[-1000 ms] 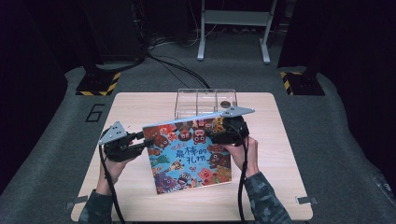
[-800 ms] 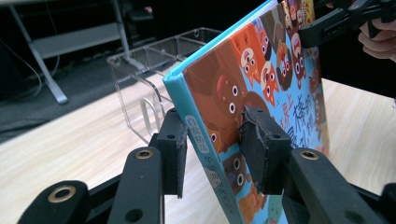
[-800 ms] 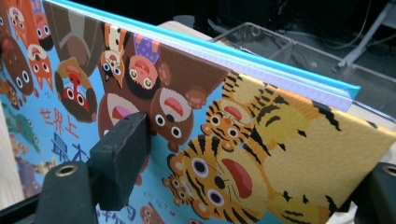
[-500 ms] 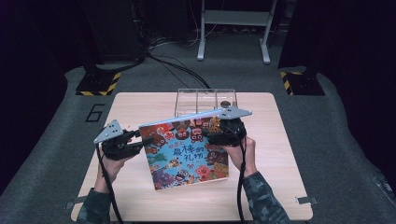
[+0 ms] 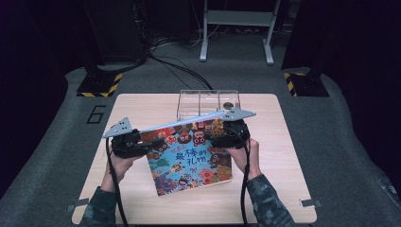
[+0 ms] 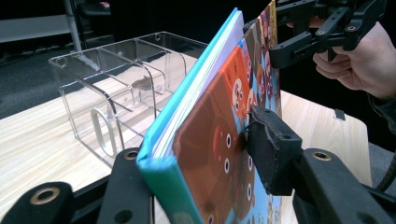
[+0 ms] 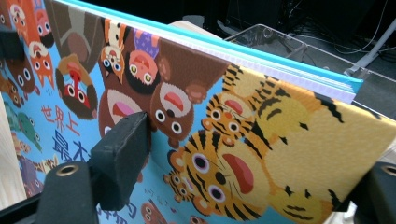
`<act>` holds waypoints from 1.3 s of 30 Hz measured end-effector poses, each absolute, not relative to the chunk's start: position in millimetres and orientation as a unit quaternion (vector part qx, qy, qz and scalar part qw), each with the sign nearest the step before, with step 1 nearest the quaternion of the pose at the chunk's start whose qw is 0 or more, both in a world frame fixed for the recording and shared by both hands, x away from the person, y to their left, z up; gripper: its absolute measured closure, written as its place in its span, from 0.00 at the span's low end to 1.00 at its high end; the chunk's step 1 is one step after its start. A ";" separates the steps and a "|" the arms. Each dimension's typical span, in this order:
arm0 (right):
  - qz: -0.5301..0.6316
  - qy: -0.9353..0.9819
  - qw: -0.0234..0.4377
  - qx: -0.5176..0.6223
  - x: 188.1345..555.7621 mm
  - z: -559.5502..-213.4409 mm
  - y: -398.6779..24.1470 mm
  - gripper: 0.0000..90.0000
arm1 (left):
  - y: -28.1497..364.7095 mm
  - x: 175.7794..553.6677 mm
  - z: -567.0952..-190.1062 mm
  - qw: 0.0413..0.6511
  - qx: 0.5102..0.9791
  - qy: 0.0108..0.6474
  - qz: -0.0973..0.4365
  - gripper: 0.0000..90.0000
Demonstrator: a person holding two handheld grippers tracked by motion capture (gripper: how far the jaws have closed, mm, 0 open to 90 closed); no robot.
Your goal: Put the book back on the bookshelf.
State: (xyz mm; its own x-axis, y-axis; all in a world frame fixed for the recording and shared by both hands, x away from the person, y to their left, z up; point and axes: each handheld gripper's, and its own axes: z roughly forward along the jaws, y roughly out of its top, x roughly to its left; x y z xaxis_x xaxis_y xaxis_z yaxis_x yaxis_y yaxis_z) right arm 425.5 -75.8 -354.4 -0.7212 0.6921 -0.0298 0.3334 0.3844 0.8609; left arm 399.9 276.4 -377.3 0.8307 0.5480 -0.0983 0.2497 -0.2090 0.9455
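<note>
A colourful picture book (image 5: 189,158) with cartoon animals and a teal spine is held between both grippers, its far edge raised and its near edge low over the table (image 5: 142,106). My left gripper (image 5: 141,144) is shut on the book's left edge; in the left gripper view its pads clamp the book (image 6: 210,135) near the spine, with the left gripper (image 6: 201,163) around it. My right gripper (image 5: 223,140) is shut on the right edge, and it also appears as the right gripper (image 6: 317,32) farther off. In the right gripper view the right gripper (image 7: 252,177) clamps the book (image 7: 224,126) at the tiger picture.
A clear plastic organiser (image 5: 208,100) with several compartments stands at the table's far edge, just behind the book; one compartment holds a small dark round object (image 5: 228,105). The clear organiser (image 6: 116,79) sits close behind the raised edge. Cables trail from both grippers.
The left gripper and the book's left edge shifted slightly left and back. Both grippers stay shut on the book, which keeps its tilt.
</note>
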 end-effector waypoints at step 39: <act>0.509 0.765 0.168 0.358 436.5 -394.0 -92.5 0.26 | 265.8 403.9 -332.1 0.500 0.827 0.188 0.174 0.72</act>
